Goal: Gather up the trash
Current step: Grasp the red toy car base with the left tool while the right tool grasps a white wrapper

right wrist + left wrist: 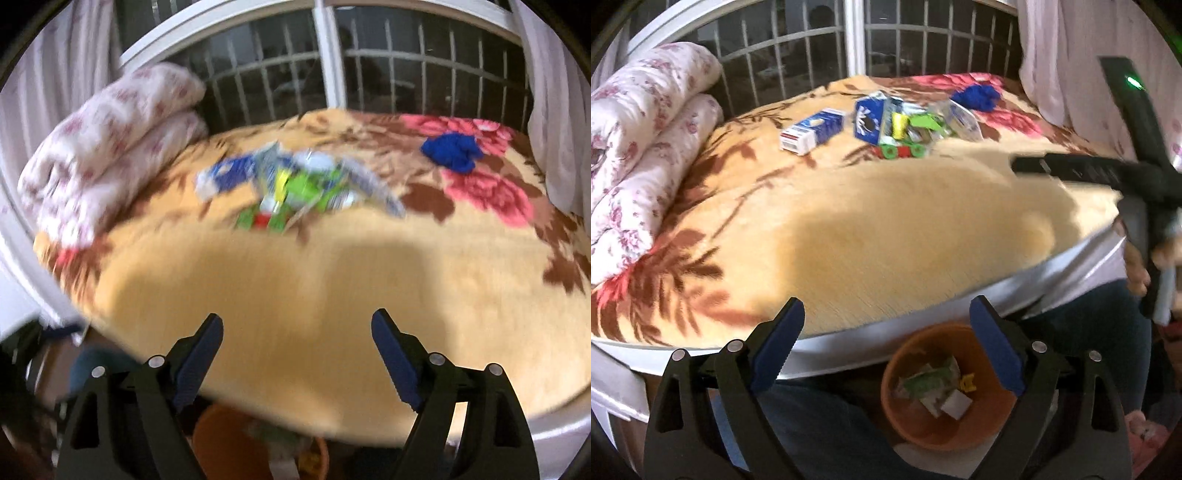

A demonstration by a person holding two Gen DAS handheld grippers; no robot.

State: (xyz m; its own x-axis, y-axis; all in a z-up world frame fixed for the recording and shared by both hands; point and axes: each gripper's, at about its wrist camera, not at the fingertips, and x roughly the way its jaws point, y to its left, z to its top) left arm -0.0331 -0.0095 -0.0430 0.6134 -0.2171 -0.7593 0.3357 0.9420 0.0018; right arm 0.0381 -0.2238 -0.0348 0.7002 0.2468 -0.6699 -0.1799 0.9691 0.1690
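Note:
A pile of trash lies toward the far side of the bed: a blue-and-white carton [812, 131], a taller blue carton [870, 120], green wrappers [923, 123] and clear plastic. In the right wrist view the pile [295, 184] is blurred. An orange bin [945, 391] stands on the floor by the bed's near edge with several scraps in it. My left gripper [886, 302] hangs open over the bin and bed edge, nothing between its fingers. My right gripper [297, 321] is open too, over the bed's near part, with the bin [229, 439] below it.
The bed carries a tan floral blanket [886, 229]. A rolled floral quilt [639, 158] lies along its left side and a blue cloth [977, 96] at the far right. A barred window [798, 48] and curtains stand behind. A hand [1136, 266] holds the other tool at right.

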